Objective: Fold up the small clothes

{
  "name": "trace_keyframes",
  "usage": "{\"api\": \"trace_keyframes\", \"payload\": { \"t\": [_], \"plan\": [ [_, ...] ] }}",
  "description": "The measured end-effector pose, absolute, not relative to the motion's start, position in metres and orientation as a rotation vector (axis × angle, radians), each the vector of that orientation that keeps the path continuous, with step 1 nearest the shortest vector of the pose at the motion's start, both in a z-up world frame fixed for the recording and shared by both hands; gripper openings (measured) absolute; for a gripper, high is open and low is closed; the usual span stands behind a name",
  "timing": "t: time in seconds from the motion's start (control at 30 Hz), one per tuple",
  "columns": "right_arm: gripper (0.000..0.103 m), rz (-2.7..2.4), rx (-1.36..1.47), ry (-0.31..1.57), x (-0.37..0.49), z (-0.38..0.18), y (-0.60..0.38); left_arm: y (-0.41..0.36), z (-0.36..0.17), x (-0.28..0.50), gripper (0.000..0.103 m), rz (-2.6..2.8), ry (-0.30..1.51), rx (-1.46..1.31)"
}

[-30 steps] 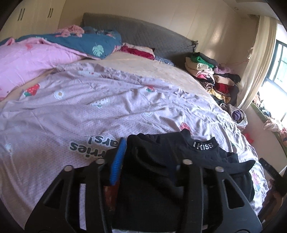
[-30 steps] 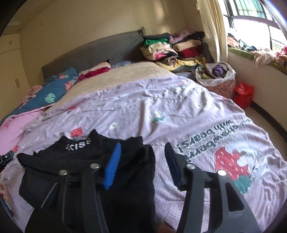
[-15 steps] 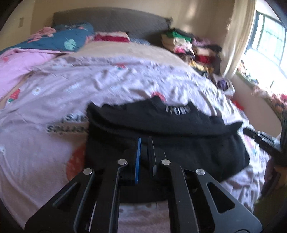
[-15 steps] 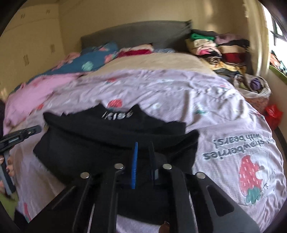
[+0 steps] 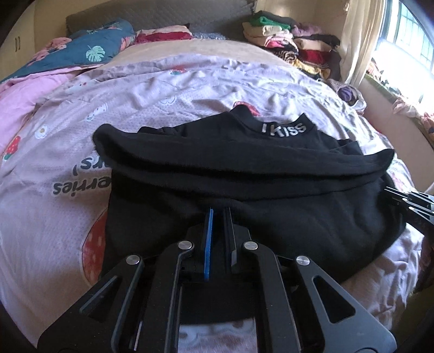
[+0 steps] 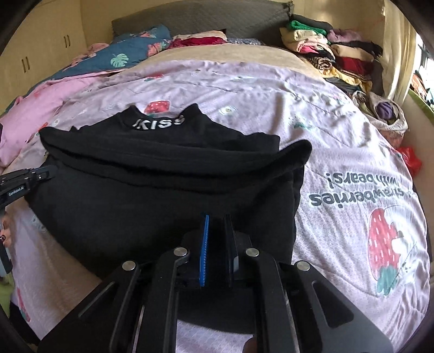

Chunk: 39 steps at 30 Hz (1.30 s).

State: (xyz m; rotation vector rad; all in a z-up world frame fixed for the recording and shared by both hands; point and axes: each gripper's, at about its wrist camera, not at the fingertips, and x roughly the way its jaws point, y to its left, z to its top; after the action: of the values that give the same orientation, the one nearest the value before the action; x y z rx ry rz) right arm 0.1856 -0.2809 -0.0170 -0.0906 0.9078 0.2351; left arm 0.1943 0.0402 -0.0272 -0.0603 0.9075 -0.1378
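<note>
Lying crosswise on the bed, long axis from nine to three o'clock, collar at twelve: black top, near hem pinched by both the left gripper and right gripper, so next fold runs toward twelve.

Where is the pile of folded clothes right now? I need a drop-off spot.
In both wrist views the folded pile sits upper right at the bed's far corner, beside the grey headboard and the curtain.
</note>
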Motion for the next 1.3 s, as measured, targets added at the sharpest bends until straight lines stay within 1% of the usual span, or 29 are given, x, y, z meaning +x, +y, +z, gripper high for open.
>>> {"api": "trace_keyframes", "payload": {
  "t": [0.37,0.5,0.87,1.0,1.03,1.07,1.1,1.13,1.2,1.27,1.3],
  "plan": [
    [0.010,0.243,-0.020,0.911,0.228,-0.030,-0.284,0.049,-0.031,0.232,0.002,-0.115,0.909,-0.033],
    [0.008,0.246,0.043,0.910,0.242,-0.032,-0.291,0.056,-0.029,0.248,0.002,-0.104,0.913,-0.055],
    [0.008,0.153,0.129,0.805,0.260,-0.016,-0.317,0.066,-0.026,0.277,0.002,-0.057,0.892,-0.086],
    [0.008,0.103,0.158,0.767,0.258,-0.008,-0.332,0.083,-0.016,0.275,0.002,-0.017,0.844,-0.130],
    [0.012,0.083,0.152,0.758,0.257,-0.005,-0.336,0.089,-0.014,0.273,0.002,-0.003,0.831,-0.147],
    [0.012,0.065,0.143,0.751,0.256,-0.003,-0.339,0.097,-0.012,0.271,0.002,0.016,0.820,-0.171],
    [0.018,0.053,0.136,0.752,0.256,-0.002,-0.342,0.105,-0.010,0.270,0.002,0.029,0.815,-0.196],
    [0.032,0.046,0.134,0.755,0.255,-0.002,-0.346,0.111,-0.010,0.268,0.002,0.037,0.812,-0.216],
    [0.048,0.043,0.132,0.768,0.256,-0.004,-0.349,0.119,-0.010,0.267,0.002,0.049,0.812,-0.231],
    [0.048,0.051,0.106,0.799,0.259,-0.010,-0.348,0.122,-0.014,0.268,0.004,0.045,0.826,-0.230],
    [0.048,0.055,0.096,0.807,0.260,-0.012,-0.346,0.123,-0.016,0.268,0.008,0.041,0.832,-0.229]
  ]
}}
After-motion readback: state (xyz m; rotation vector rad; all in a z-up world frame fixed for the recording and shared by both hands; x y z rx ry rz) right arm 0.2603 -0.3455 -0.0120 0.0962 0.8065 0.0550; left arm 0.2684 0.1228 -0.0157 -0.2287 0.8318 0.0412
